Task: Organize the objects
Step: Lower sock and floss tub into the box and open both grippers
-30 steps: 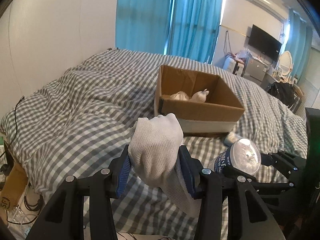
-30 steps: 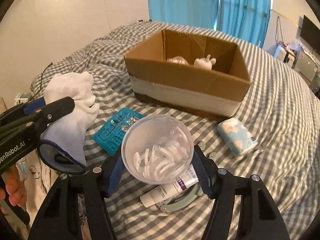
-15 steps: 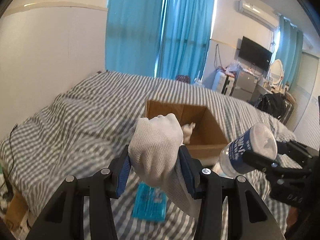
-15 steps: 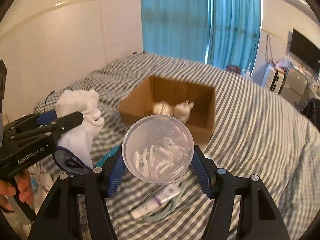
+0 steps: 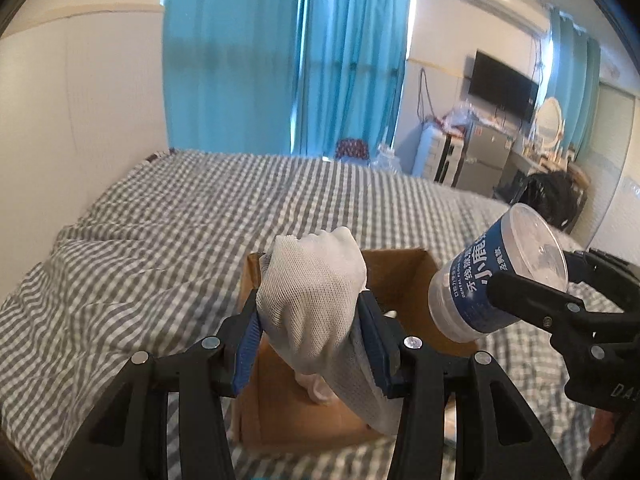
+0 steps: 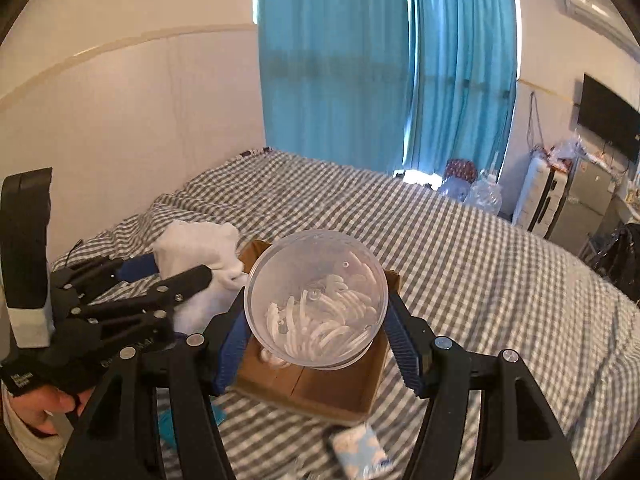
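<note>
Both tongs have risen and moved forward since a second ago, now held over the cardboard box (image 5: 404,276) instead of short of it. Left tongs (image 5: 310,334) clamp a white mesh cloth (image 5: 312,292), which hangs down above the box opening. Right tongs (image 6: 316,322) grip a clear plastic jar (image 6: 316,300) of white floss picks, tilted above the box. Left view shows the jar's blue label (image 5: 478,280) with white lettering and something white lying inside the box; right view hides the label but shows the picks through the jar's bottom, plus a blue-white tissue pack (image 6: 362,450) and a teal item (image 6: 168,426) on the checked bed (image 6: 480,264) near the box. Right view also shows the cloth bunched between the left tongs' fingers (image 6: 188,280).
</note>
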`<state>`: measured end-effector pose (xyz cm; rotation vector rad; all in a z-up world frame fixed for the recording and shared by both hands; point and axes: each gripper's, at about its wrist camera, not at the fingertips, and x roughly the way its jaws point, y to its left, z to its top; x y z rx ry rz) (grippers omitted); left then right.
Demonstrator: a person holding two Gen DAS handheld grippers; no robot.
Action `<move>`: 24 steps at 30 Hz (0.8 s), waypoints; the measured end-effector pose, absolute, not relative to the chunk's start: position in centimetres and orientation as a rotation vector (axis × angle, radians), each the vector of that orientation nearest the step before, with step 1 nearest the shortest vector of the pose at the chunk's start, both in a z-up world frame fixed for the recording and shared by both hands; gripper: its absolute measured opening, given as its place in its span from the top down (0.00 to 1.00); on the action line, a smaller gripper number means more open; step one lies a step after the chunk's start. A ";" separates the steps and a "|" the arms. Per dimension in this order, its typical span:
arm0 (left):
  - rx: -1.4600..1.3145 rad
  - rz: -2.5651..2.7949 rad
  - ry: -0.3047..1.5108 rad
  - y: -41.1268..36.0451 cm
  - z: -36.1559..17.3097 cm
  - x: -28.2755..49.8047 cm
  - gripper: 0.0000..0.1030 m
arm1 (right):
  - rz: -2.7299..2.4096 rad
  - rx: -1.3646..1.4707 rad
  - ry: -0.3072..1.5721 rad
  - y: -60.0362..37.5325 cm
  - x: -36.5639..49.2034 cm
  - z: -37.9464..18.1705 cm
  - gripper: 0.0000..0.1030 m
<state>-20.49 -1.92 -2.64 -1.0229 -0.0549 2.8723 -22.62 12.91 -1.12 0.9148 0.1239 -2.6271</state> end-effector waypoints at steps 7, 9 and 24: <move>-1.133 2.770 -0.012 -1.2 -6.8 -24.7 0.54 | -2.580 1.021 0.118 12.9 -28.6 -6.2 0.39; -1.129 2.771 0.023 -0.6 -7.3 -25.0 0.53 | -2.570 1.031 0.126 12.5 -29.5 -7.2 0.39; -0.962 2.852 -0.007 -1.2 -1.9 -20.3 0.13 | -2.618 0.935 0.100 12.8 -27.0 -3.5 0.29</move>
